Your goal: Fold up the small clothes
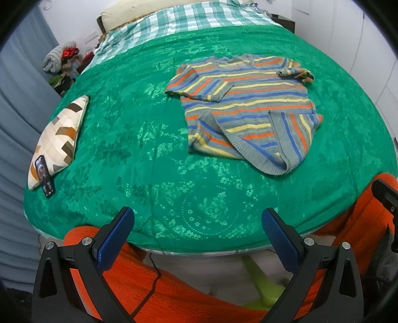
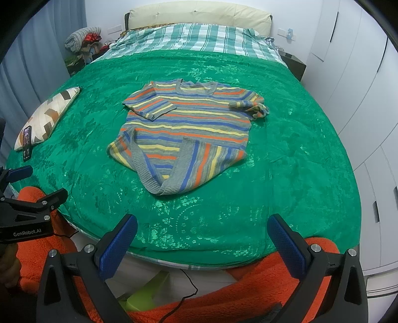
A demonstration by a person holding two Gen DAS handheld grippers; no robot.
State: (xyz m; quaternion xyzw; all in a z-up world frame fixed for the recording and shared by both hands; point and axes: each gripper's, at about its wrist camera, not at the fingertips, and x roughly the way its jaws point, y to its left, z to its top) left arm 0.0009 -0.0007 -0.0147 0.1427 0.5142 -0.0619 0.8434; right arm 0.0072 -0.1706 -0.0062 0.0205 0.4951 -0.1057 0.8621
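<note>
We see the bed's green bedspread (image 2: pixel 286 149) filling both views, its near edge just ahead of us, with orange fabric (image 2: pixel 248 295) below that edge. Mid-bed lies the striped sweater (image 2: pixel 189 124), spread flat with its hem turned up toward the near edge and one sleeve folded over the chest. At the left edge a patterned cushion (image 1: pixel 59 139) props up a phone (image 1: pixel 44 176). Farther off, a checked sheet (image 2: pixel 194 37) and cream headboard (image 2: pixel 199 12) meet white wardrobes (image 2: pixel 360 87). Our left hand-held gripper (image 1: pixel 197 218) and right hand-held gripper (image 2: pixel 202 224) hover at the near edge, both spread wide, holding nothing.
</note>
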